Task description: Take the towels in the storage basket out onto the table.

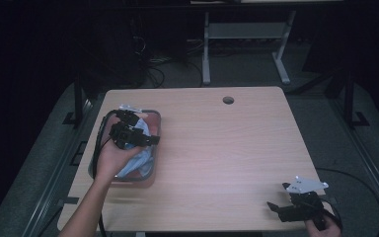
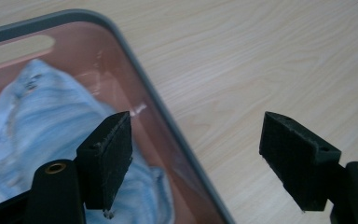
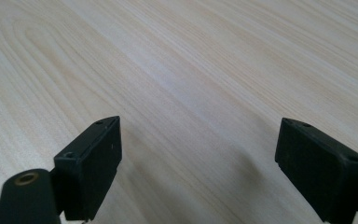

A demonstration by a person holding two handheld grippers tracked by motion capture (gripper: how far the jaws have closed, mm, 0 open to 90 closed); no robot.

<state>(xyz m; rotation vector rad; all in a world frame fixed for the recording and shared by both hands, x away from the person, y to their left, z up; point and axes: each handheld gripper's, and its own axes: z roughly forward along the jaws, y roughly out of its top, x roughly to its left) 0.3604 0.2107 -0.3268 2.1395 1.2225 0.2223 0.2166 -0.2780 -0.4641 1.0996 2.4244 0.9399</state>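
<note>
While the left tool (image 1: pixel 137 129) is hovering spread and empty over the tray's (image 2: pixel 135 70) right rim, the pale blue cloth (image 2: pixel 51 121) is lying inside the tray, leftward of it, with the right tool (image 1: pixel 282 207), also spread, resting far off on the surface (image 1: pixel 217 158).

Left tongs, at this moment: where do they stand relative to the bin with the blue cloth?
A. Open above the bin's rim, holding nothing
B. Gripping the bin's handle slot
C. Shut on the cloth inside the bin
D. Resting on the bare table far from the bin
A: in the left gripper view the left tongs stand wide apart over the bin rim, with the blue cloth lying below, nothing between them.
</note>
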